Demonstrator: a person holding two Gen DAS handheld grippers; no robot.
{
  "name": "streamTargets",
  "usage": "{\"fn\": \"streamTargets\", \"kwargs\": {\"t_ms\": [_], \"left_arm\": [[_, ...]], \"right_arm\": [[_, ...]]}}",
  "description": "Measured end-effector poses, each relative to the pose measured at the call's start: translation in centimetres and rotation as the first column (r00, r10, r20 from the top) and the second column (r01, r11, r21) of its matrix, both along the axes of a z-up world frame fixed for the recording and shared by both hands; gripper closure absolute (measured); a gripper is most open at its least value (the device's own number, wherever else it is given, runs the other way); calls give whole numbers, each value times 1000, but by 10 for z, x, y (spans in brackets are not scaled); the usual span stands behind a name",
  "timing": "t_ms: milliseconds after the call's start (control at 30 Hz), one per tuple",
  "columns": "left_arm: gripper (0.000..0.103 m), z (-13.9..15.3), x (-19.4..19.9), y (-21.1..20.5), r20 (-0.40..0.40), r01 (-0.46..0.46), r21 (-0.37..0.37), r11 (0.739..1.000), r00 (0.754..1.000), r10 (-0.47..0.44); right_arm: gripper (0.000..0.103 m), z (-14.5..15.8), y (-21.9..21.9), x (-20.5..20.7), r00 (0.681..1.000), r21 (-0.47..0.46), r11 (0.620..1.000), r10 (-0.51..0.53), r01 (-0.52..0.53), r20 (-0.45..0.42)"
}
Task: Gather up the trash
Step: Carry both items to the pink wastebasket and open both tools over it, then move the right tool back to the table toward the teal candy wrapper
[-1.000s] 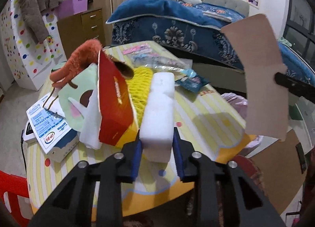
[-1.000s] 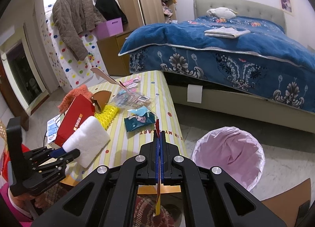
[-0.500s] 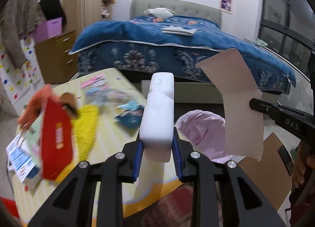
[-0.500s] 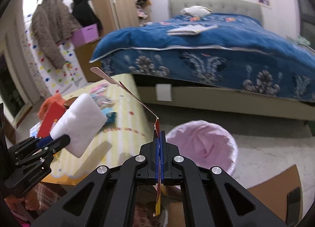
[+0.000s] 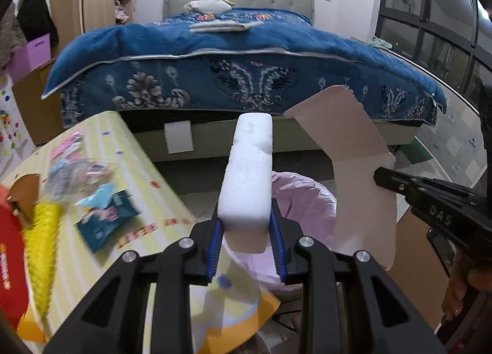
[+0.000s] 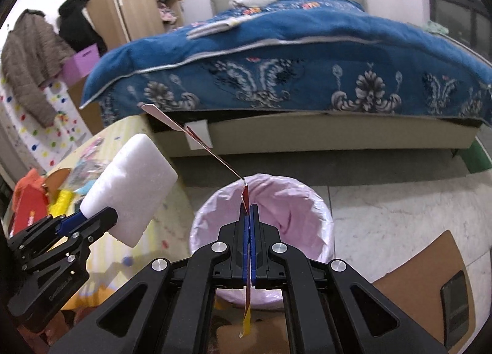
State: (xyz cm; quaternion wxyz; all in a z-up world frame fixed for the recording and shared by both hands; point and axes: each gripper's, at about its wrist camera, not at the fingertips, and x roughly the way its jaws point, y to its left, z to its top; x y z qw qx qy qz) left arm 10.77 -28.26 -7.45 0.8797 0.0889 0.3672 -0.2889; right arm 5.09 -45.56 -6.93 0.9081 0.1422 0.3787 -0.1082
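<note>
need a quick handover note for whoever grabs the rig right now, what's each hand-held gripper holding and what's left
Left hand-held gripper: shut on the white foam block, held in the air beside the table edge, near the bin.
Right hand-held gripper: shut on the flat cardboard piece, above the pink-lined trash bin.
Done: both pieces are lifted off the table; neither is dropped yet.
Left: release both into the bin, then go back for the teal packet, the clear wrappers and the yellow netting on the table.
</note>
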Motion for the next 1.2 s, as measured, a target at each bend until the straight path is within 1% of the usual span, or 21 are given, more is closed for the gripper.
{"fn": "streamTargets", "kwargs": {"t_ms": [167,233,300,333,367,400,433,467,500,567,700,800,900,1000,1067,1200], "left_arm": [[75,-10,17,-24,-20,27,19,999,999,-27],[75,-15,23,-29,-24,27,27,999,999,-27],[72,-18,29,-34,-31,28,33,999,999,-27],[70,-20,32,-36,-41,29,35,999,999,-28],[59,-20,34,-37,-43,28,37,999,999,-26],[48,-19,35,-37,-39,21,38,999,999,-20],[45,-18,36,-36,-32,15,34,999,999,-14],[44,-16,36,-33,-29,12,25,1000,1000,-11],[44,-15,36,-31,-30,11,22,1000,999,-10],[44,-11,37,-25,-29,-2,22,1000,1000,3],[44,1,29,-3,-14,-37,13,999,999,37],[44,9,15,17,9,-60,24,998,998,60],[44,15,-1,42,23,-91,30,995,996,90],[44,18,-12,65,20,-122,32,992,992,121],[44,21,-21,83,30,-148,35,988,989,147],[44,27,-32,117,35,-201,30,979,979,200]], "right_arm": [[102,-19,-20,21,998,9,999,-42,43,-39],[98,-27,-29,30,997,17,998,-62,63,-51],[98,-32,-34,35,995,18,997,-78,79,-59],[97,-35,-38,38,995,30,996,-81,83,-60],[95,-38,-41,42,995,43,996,-80,83,-63],[89,-40,-42,44,995,46,995,-81,84,-65],[80,-40,-43,46,994,43,995,-87,90,-63],[76,-39,-44,46,994,41,995,-90,92,-62],[73,-39,-43,46,994,39,995,-92,95,-60],[73,-34,-41,43,994,40,995,-91,93,-53],[73,-22,-33,30,996,37,995,-89,90,-31],[73,-11,-20,16,998,38,997,-64,64,-7],[73,1,1,5,1000,33,999,-5,4,14],[73,10,27,-3,999,10,999,45,-45,7],[73,17,47,-6,995,3,995,98,-98,7],[73,33,83,-10,985,-49,985,168,-166,30]]}}
